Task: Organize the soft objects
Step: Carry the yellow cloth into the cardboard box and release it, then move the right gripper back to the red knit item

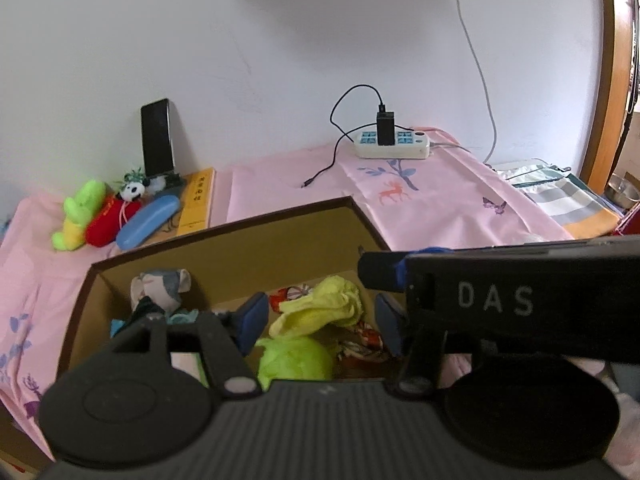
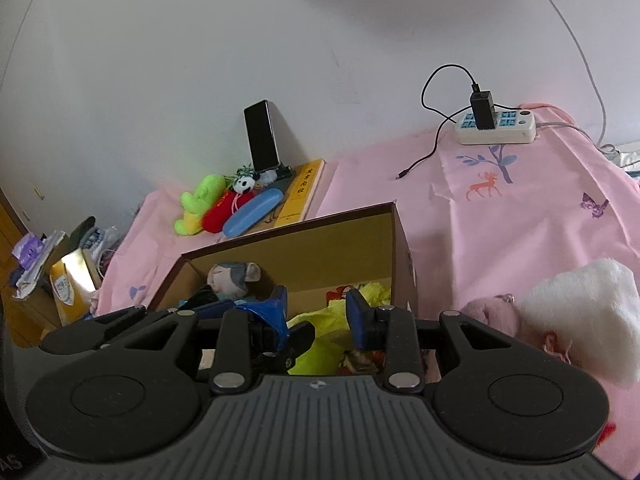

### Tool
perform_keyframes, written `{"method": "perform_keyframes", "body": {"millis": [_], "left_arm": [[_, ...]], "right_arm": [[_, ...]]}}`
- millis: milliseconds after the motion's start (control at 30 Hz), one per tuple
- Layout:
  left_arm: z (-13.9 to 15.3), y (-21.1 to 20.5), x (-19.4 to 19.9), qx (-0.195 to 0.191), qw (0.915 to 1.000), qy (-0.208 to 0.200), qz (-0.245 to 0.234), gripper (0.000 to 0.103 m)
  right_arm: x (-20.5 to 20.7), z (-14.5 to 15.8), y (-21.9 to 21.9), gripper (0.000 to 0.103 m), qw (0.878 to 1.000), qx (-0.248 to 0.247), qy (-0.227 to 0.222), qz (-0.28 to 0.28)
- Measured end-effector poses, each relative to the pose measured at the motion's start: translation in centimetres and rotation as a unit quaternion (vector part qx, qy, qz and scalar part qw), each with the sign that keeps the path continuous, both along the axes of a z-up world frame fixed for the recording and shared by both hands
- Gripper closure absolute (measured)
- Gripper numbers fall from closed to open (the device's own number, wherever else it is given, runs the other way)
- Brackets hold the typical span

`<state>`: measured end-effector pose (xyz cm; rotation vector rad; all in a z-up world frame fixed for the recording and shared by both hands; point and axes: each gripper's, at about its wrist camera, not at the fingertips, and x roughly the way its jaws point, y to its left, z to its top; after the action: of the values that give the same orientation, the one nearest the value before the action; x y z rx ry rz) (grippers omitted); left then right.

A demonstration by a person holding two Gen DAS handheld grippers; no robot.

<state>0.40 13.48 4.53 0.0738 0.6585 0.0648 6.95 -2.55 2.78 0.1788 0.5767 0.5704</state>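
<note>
A brown cardboard box [image 1: 240, 256] [image 2: 304, 248] sits on the pink cloth. It holds a grey-and-pink plush [image 1: 160, 286] [image 2: 234, 278], yellow-green soft pieces [image 1: 320, 308] [image 2: 320, 344] and a red-patterned cloth [image 1: 360, 340]. My left gripper [image 1: 320, 320] is open above the box with nothing between its blue pads. My right gripper [image 2: 316, 316] is open over the box's near edge, empty. A white and pink plush [image 2: 568, 316] lies on the cloth right of the box. A green plush [image 1: 78, 212] [image 2: 198, 204], a red plush [image 1: 108, 220] [image 2: 224, 210] and a small panda [image 1: 132, 190] [image 2: 245, 184] lie at the back left.
A blue case [image 1: 148, 220] [image 2: 252, 210], a yellow book [image 1: 196, 204] [image 2: 300, 192] and a propped phone [image 1: 157, 138] [image 2: 262, 136] stand by the wall. A power strip [image 1: 394, 144] [image 2: 496, 124] with charger and cable sits at the back right. Clutter lies left of the bed [image 2: 52, 264].
</note>
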Motion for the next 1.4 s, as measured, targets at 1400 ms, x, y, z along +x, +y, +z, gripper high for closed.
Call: {"method": "perform_keyframes", "body": {"millis": [1400], "left_arm": [[-4.1,-4.8,-5.8,-0.006,0.9985,0.054,-0.003,0.044]], "right_arm": [[-6.7,-5.5,-5.8,0.087,0.998,0.022,0.045,-0.045]]}}
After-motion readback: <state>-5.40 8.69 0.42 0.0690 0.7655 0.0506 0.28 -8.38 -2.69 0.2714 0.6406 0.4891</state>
